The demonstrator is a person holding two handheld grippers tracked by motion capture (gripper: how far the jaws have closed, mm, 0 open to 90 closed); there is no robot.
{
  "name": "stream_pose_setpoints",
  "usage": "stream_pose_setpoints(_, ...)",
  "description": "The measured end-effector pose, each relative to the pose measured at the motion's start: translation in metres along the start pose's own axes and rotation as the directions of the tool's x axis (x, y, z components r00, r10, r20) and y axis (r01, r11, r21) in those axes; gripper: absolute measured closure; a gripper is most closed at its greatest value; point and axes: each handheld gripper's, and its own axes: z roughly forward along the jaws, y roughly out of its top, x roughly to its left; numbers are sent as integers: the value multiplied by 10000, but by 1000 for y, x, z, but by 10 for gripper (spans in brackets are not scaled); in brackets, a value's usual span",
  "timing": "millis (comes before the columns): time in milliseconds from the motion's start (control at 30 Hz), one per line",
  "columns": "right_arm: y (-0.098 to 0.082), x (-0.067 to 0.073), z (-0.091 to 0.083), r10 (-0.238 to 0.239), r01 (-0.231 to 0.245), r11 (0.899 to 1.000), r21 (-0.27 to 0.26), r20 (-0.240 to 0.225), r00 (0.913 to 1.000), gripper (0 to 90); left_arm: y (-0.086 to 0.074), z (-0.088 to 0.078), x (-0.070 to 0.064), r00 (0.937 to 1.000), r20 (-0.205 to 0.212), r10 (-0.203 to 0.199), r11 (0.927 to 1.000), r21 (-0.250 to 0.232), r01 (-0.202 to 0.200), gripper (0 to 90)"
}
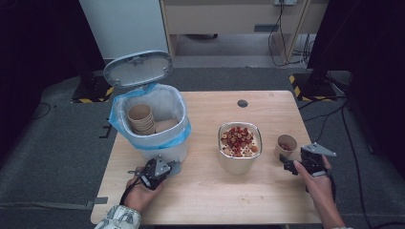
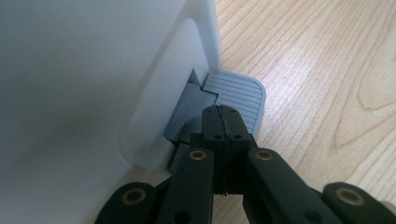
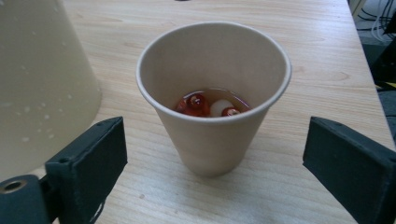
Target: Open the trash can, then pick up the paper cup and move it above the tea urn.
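A spill is the main risk: the cup (image 3: pixel 212 95) is light, holds a little liquid and a few red berries, and could be tipped if one pad met its wall before the other, or crushed if it were squeezed hard. The lid (image 1: pixel 138 68) would drop if the pedal (image 2: pixel 236 95) were let up by a slip of the left gripper (image 2: pixel 223 122), which is clenched empty, its tips pressed on that pedal at the bin's (image 1: pixel 165 117) base. The right gripper (image 3: pixel 212 163) is released, nothing gripped. In the right gripper view the cup is seen upright at 12 o'clock, between the pads and apart from both; in the high view it stands on the table (image 1: pixel 210 191) at 3 o'clock from the bowl (image 1: pixel 239 160).
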Motion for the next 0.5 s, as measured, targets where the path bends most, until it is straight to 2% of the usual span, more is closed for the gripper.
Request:
stream_pose_setpoints(267, 6, 3, 1, -93, 92, 9999, -100, -72, 9999, 65, 0, 0, 0, 10000, 9, -24, 10000, -10, 24, 897)
stream_pose_setpoints(500, 10, 6, 10, -85, 84, 9999, -58, -62, 9999, 75, 0, 0, 0, 10000, 16, -15, 10000, -9, 15, 897)
